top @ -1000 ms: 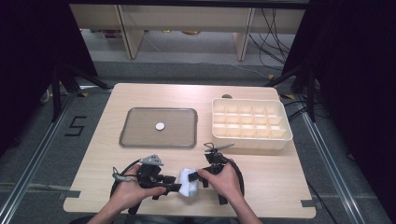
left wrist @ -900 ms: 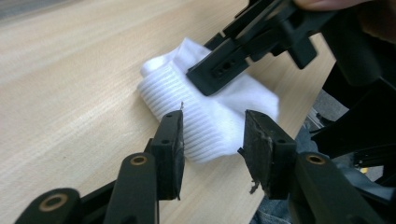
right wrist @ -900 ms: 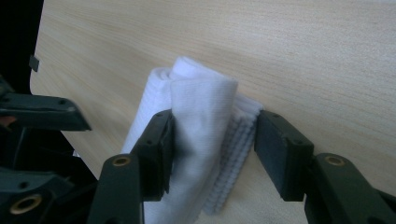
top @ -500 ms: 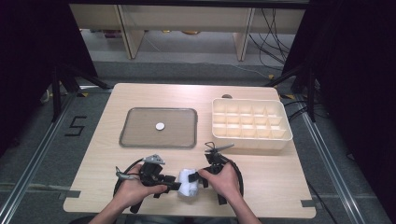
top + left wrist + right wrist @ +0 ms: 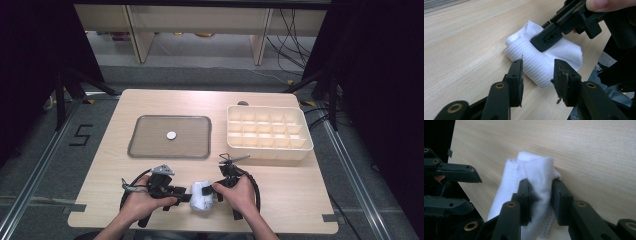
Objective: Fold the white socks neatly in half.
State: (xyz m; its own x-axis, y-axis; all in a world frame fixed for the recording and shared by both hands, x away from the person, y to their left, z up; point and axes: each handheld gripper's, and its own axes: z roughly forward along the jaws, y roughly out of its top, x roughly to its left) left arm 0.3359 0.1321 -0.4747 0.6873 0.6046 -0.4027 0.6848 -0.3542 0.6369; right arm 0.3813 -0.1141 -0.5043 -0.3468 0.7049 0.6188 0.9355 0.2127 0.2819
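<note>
High view is showing the white sock lying at the near edge of the worktop, right between your two hands. Going left to right: your left gripper is hovering with its fingers partly spread and nothing in them, the ribbed cuff end sitting just ahead of them. Your right gripper has just been closing, and its fingers are pinching a fold of the sock, so it's the nearer one.

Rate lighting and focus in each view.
High view: table evenly lit, surroundings dark, mildly soft. Left gripper view: white sock sharp, bright, near fingers slightly soft. Right gripper view: sock crisp, shaded between fingers, left edge black.
</note>
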